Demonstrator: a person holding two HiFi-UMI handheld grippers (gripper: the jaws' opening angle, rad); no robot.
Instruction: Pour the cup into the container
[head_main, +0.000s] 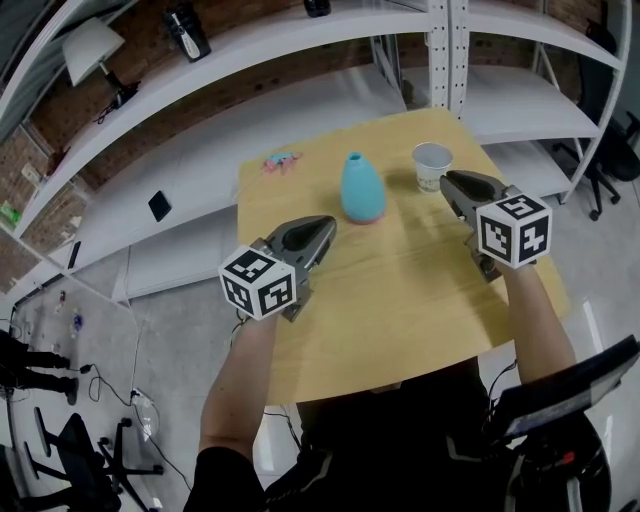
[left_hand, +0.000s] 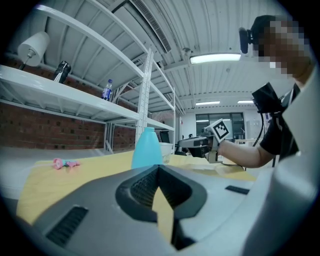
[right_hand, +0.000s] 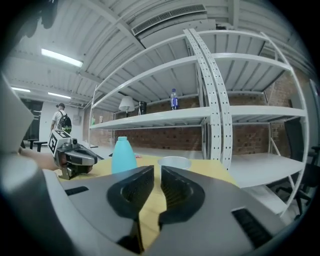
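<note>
Counting on the tabletop (head_main: 400, 290): one white cup (head_main: 432, 163), far right corner; one teal container (head_main: 362, 187), mid far edge; one pink item (head_main: 281, 160), far left corner. Left gripper (head_main: 322, 228) jaws together, right gripper (head_main: 447, 180) jaws slightly apart; both empty.

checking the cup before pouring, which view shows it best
Head view: the whole cup, unblocked. Right gripper view shows only its rim above the jaws; left gripper view hides most behind the blue container.

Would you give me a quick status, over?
Left gripper shut, empty. Right gripper narrowly open, empty, close to cup. Cup upright, right of blue container. Nothing between gripper and cup.
</note>
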